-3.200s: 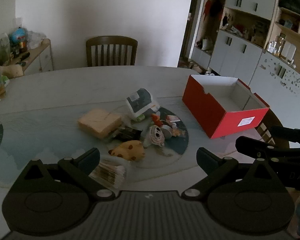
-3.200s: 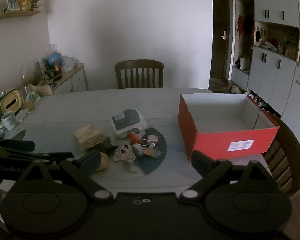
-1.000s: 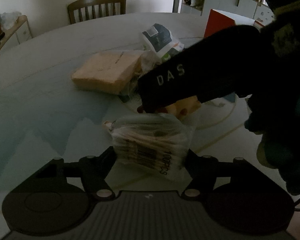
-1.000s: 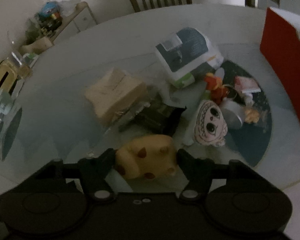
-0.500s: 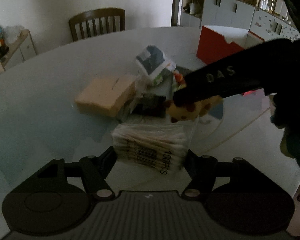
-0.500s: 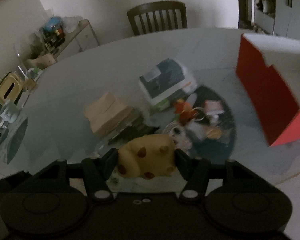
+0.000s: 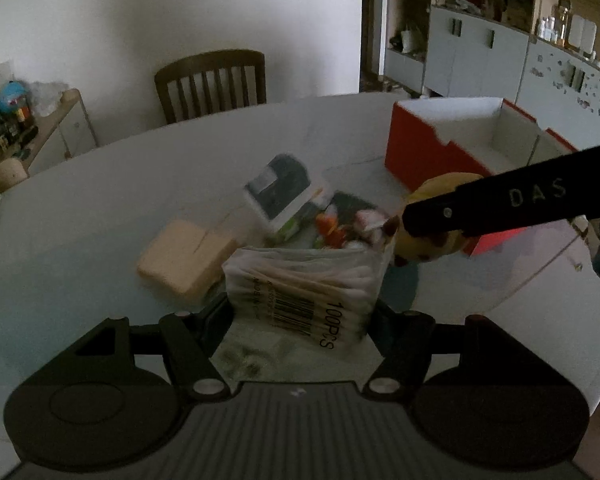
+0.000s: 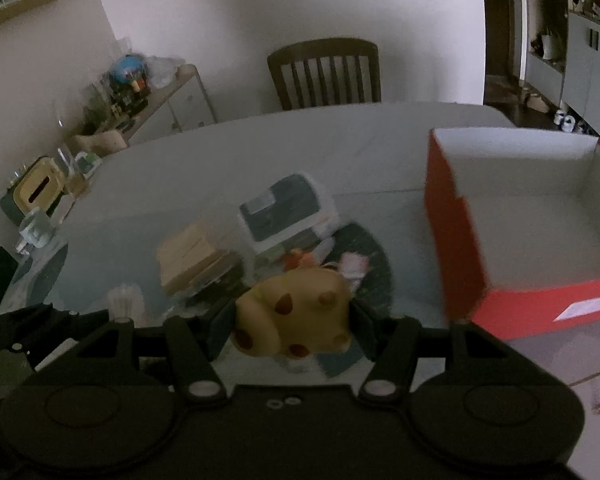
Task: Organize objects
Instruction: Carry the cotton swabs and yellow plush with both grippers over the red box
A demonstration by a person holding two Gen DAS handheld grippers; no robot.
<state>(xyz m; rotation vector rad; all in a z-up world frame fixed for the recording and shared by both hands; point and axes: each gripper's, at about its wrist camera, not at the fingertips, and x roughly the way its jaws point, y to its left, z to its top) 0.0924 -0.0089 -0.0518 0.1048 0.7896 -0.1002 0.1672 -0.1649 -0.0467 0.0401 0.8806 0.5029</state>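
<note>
Clamping a clear bag of cotton swabs between both fingers, the left gripper holds it above the table; the "100PCS" print and barcode face the left wrist camera. Right gripper is closed on a yellow plush toy with brown spots, also held off the table. In the left wrist view that toy sits under the right gripper's black finger, just in front of the red box. From the right wrist view the red box is open-topped with a white interior, at the right of the toy and close to it, nothing visible inside. The remaining pile is on the table behind the held items: tan block, white and dark pouch, small orange figure, pink and white bits beside it, too blurred to name, possibly another small toy. Pile lies partly on a dark round mat. Wooden chair at the far side of the table, sideboard with clutter at the far left, grey cabinets behind the box.
</note>
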